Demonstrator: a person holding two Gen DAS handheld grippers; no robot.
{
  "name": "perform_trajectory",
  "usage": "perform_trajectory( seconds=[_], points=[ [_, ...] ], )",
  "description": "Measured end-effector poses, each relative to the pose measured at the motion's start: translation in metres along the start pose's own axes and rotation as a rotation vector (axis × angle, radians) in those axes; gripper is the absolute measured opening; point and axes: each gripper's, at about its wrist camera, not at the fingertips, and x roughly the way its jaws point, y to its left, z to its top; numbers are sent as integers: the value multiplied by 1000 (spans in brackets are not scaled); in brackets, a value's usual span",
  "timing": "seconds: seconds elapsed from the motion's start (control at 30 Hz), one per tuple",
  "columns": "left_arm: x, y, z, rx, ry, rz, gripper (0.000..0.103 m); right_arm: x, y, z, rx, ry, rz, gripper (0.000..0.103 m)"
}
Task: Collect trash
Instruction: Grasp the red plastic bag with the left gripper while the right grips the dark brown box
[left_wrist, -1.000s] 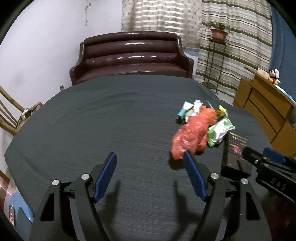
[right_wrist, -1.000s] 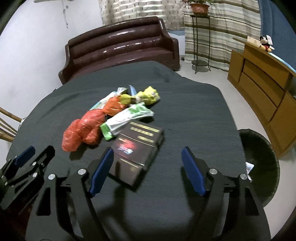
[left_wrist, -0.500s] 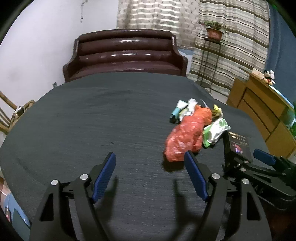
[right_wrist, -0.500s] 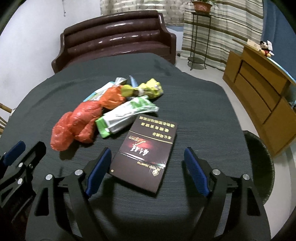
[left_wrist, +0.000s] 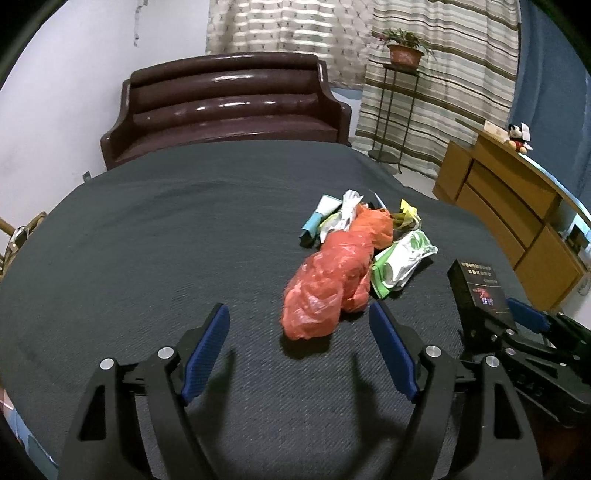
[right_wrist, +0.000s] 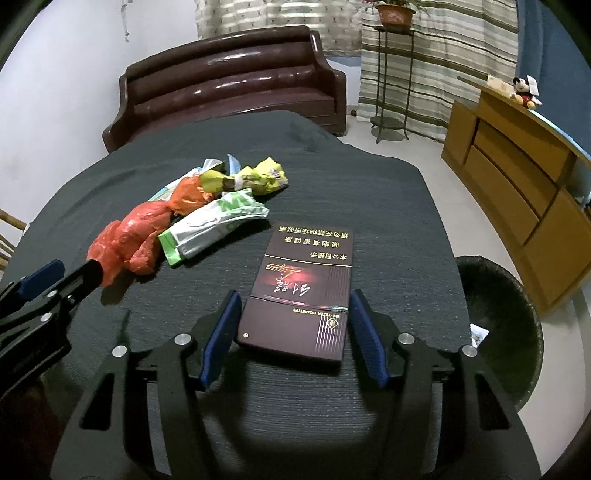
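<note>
since the earlier frame the right tool (right_wrist: 293, 332) has slid forward so the carton (right_wrist: 301, 295) now sits between its pads, and its jaws have just been closing around it. in the right wrist view the left pad looks touching or nearly touching the carton edge, the right pad shows a thin gap, so not gripped yet. the left tool (left_wrist: 299, 347) has drifted toward the red bag (left_wrist: 328, 288), jaws wide and empty, bag just ahead of the tips, not between them. carton lies flat on the dark table (right_wrist: 388, 206), near the front edge; the rest of the trash, red bag, green wrapper (right_wrist: 214, 225), yellow wrapper (right_wrist: 262, 177), is piled just beside it to the left. bin (right_wrist: 498, 325) stands on the floor to the right, below table level. risks: pads only catch the near end of the carton, so it could pivot or slip when lifted. one pad landing first could shove it sideways. carton is thin, pads may ride over it. left tool could snag the cloth under the bag.
</note>
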Motion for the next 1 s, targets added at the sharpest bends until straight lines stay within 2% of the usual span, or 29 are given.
perform_trajectory(
  seconds=[0.03,0.1,0.13,0.3,0.37,0.6,1.0],
  points=[
    [2,-2,1,6,3,-2,75,0,-1,0,2,0,2,59],
    [5,-5,3,14,8,-13,63,2,-2,0,7,4,9,59],
    [7,-6,3,18,17,-22,60,2,-2,0,8,2,11,59],
    [15,-12,4,43,43,-69,27,2,-3,0,8,-3,16,59],
    [14,-13,3,47,48,-101,17,2,-2,0,7,-5,17,59],
    [7,-7,-3,20,51,-136,8,-1,-2,-4,2,-13,22,58],
    [-17,-5,-11,6,12,-125,6,-18,-3,-7,-10,-55,11,58]
  ],
)
